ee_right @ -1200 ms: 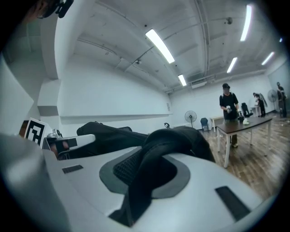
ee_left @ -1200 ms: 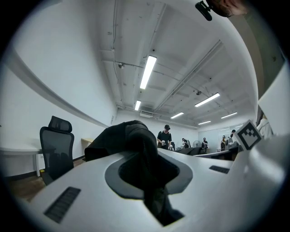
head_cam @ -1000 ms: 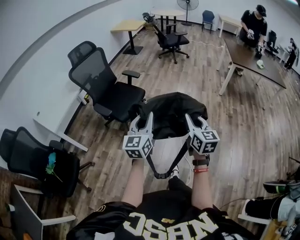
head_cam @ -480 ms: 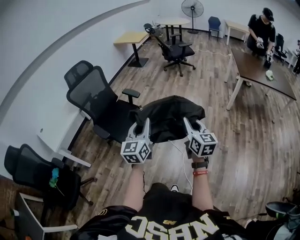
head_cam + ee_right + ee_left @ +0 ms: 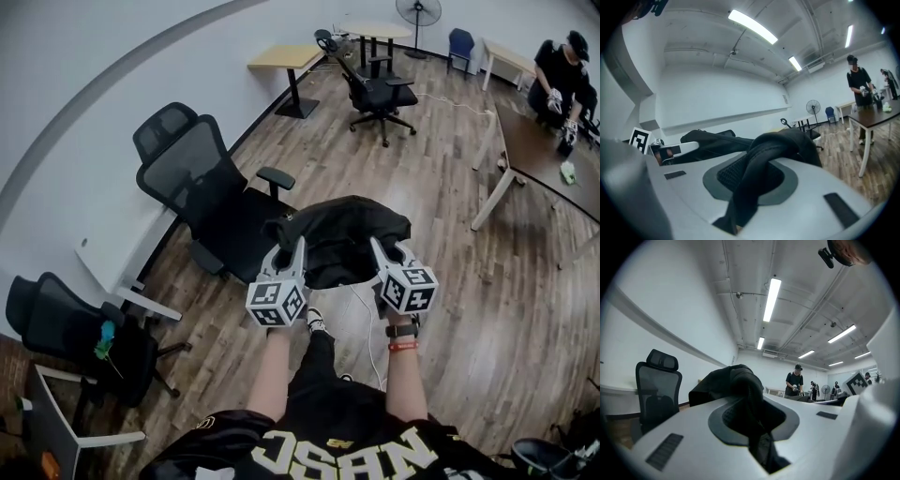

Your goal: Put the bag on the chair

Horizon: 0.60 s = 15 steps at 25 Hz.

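Since a second ago the strap loop hanging under the bag [image 5: 342,230] has gone out of sight, and the person's leg and shoe [image 5: 315,320] now show below it. Both forearms reach forward side by side at the same level, jaws pointing away from the body. The left gripper [image 5: 289,249] is clenched on black fabric at the bag's left end, and the right gripper [image 5: 382,253] on a fold at its right end. The one bag hangs between the two grippers above the wooden floor [image 5: 450,281], just beside the front edge of the nearest chair's [image 5: 234,211] seat and not resting on it. Three black office chairs are in view: the nearest, one at lower left [image 5: 66,323], one far off [image 5: 380,89].
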### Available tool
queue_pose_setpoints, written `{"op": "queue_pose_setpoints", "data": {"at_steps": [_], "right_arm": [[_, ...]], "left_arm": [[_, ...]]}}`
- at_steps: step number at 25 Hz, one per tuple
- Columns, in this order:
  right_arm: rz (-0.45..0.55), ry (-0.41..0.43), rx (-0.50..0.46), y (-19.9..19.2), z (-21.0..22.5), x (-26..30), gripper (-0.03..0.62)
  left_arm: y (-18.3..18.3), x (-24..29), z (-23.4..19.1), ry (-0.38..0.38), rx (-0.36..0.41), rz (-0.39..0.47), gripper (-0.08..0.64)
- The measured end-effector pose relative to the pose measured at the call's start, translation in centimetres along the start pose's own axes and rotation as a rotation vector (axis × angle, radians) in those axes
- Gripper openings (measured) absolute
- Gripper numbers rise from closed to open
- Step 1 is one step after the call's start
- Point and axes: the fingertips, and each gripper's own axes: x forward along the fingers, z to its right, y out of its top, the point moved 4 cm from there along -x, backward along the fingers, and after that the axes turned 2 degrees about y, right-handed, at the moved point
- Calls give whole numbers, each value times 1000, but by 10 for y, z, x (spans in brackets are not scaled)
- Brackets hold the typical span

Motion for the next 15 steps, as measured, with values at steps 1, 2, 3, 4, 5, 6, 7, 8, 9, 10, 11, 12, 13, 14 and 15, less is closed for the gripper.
{"op": "queue_pose_setpoints", "data": {"at_steps": [1,2,3,4,5,6,7,8,9,10,11,12,13,14,15], "right_arm": [[-13,7,-2,0,3,14,63],[-23,14,-7,2,5,28,63],[-27,19,-13,6,6,43,63],[-27,23,-19,12,7,57,63],[-26,28,-24,18,7,73,63],[-24,33,-28,23,7,90,63],[-23,41,-32,29,7,108,63],[-25,52,-35,35,6,127,63],[-30,68,-39,41,4,147,63],[-37,87,-43,47,1,167,63],[-41,106,-46,53,-4,186,64],[-44,125,-48,58,-8,205,64],[-46,145,-49,63,-13,224,64],[-51,168,-51,66,-18,243,64],[-61,193,-56,68,-24,263,64]], "left_arm": [[-2,9,-9,9,-5,-3,60],[-4,18,-18,19,-10,-5,60],[-5,27,-28,29,-14,-4,60],[-4,36,-39,39,-18,0,60],[-2,46,-50,50,-21,6,60],[1,56,-61,61,-24,13,60],[4,66,-74,73,-27,19,60],[9,76,-86,87,-30,25,60],[14,86,-99,103,-33,31,60],[20,94,-113,120,-34,38,60],[26,101,-127,137,-35,44,60],[32,108,-142,155,-37,52,60],[37,114,-157,174,-40,60,60],[42,119,-172,196,-41,69,60],[45,123,-187,220,-41,76,60]]}}
